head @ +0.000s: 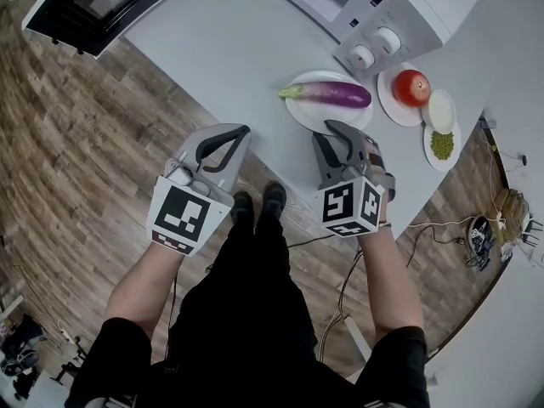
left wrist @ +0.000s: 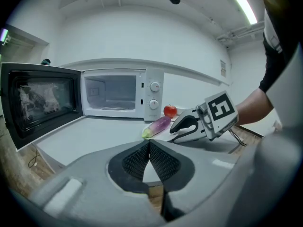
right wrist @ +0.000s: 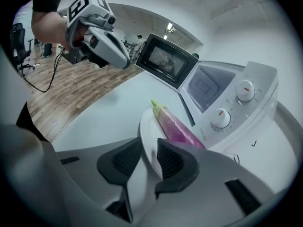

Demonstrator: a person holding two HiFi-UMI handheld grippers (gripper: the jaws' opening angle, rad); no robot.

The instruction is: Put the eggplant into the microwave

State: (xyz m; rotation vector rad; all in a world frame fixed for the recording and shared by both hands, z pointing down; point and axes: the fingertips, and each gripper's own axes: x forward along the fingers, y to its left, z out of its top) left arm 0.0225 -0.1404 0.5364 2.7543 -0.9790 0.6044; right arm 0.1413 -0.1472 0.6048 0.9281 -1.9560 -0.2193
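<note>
Head view: wood-plank floor (head: 68,160) fills 9 o'clock; a white table (head: 212,41) runs from 12 toward 3 o'clock, with cables (head: 480,236) lying on the floor at 3 o'clock. Left gripper view: white wall (left wrist: 142,37), strip light (left wrist: 245,8) at 1 o'clock.

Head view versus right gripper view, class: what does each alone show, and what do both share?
Head view only: the tomato, the dish of green beans and the person's legs. Right gripper view only: the pads of the right gripper, standing apart, the plate's rim seen between them. Both: the eggplant on the plate, the microwave with its open door, and the left gripper.
</note>
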